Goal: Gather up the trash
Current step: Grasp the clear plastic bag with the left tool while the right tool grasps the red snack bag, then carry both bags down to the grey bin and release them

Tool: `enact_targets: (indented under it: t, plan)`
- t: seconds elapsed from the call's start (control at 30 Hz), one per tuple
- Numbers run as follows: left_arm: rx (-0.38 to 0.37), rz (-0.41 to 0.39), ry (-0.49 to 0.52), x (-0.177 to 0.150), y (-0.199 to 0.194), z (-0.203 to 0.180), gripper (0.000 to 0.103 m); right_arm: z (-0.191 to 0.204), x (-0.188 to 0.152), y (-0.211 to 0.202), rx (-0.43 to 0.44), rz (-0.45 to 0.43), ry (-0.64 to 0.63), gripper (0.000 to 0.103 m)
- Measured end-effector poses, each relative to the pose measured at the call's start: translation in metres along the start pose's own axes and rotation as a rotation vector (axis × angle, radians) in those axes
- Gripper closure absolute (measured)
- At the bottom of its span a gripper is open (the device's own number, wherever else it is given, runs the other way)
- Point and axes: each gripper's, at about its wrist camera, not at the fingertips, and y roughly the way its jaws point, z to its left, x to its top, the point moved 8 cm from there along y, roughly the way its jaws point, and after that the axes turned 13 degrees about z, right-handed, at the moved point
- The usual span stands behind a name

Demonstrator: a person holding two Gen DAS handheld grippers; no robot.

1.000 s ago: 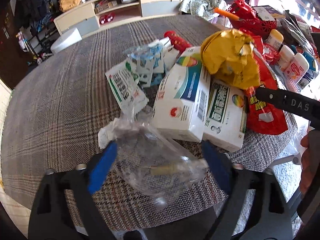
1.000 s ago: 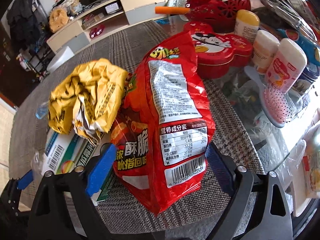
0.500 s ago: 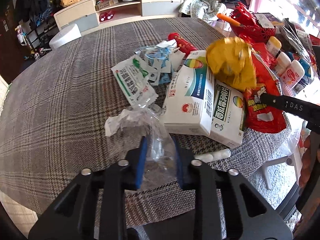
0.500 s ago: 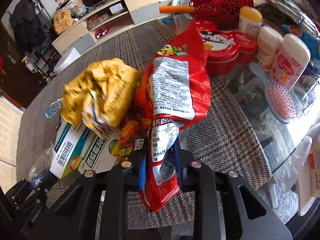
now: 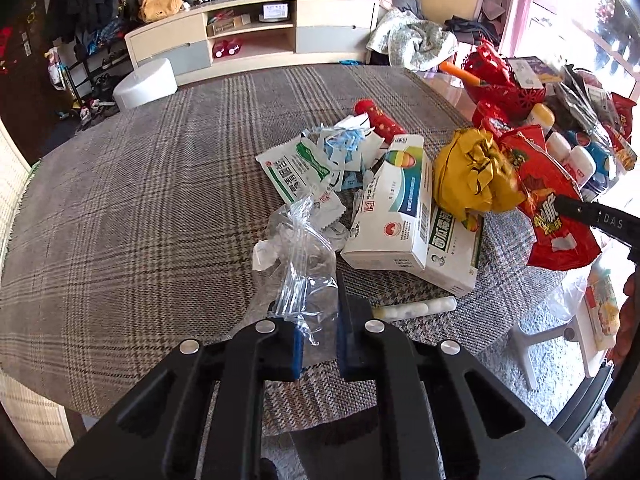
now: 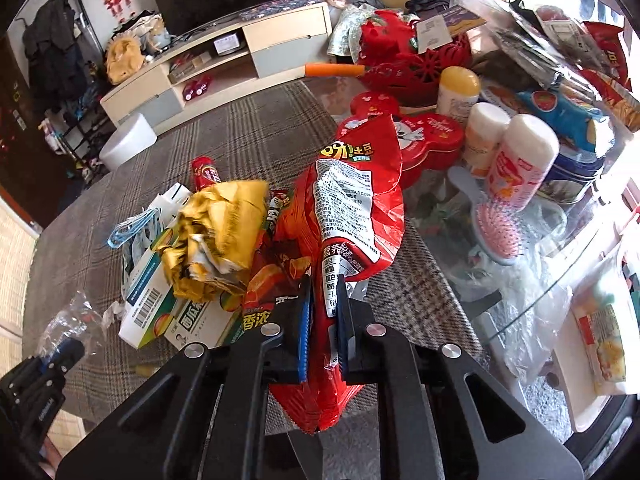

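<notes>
- The left gripper (image 5: pixel 316 312) is pinching a crumpled clear plastic bag (image 5: pixel 298 256), jaws drawn narrow on its lower folds; the bag is standing up just above the desk (image 5: pixel 120 216) near its front edge.
- The right gripper (image 6: pixel 322 320) is clamping a red snack bag (image 6: pixel 352 216) between close-set jaws, the bag rising upright in front of the camera, its lower end hanging past the jaws.
- Judging by this, the task is only getting started: two pieces are being gripped, and no bin or collecting bag is showing in either view, so where they are going cannot be told.
- Just beyond the clear bag, a small white tube (image 5: pixel 416 307) is lying on the cloth, and two white medicine boxes (image 5: pixel 394 216) are lying side by side and touching.
- A crumpled yellow wrapper (image 5: pixel 476 176) is resting on the boxes, touching the red bag; it probably counts as trash waiting.
- Farther back, torn white and blue sachets (image 5: pixel 320 160) are lying in a loose heap, with a red cylinder (image 5: pixel 378 120) beyond them.
- For room: the desk's left half is lying bare of litter, giving the left gripper free travel there.
- The right side is crowding: bottles (image 6: pixel 516 160), a red tin (image 6: pixel 424 136), a hairbrush (image 6: pixel 500 232) and a red basket (image 6: pixel 416 64) are standing near the far rim, so the right gripper is likely needing to lift back and away.
</notes>
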Motion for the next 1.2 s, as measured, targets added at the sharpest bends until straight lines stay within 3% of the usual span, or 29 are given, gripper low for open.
enact_targets:
  t: [0.8,0.9,1.07,1.2]
  plan:
    - [0.010,-0.119,-0.003,-0.034,-0.087,-0.013,0.092,-0.003,-0.022,-0.094,-0.004,-0.174,0.005,0.096]
    - [-0.005,-0.135,-0.004,-0.037,-0.095,-0.016,0.092,-0.003,-0.026,-0.090,-0.020,-0.154,-0.001,0.097]
    - [-0.014,-0.138,0.009,-0.038,-0.099,-0.025,0.092,-0.007,-0.040,-0.051,-0.050,-0.045,-0.006,0.100]
    - [-0.021,-0.155,0.012,-0.040,-0.107,-0.033,0.092,-0.007,-0.054,-0.051,-0.005,-0.043,0.024,0.100]
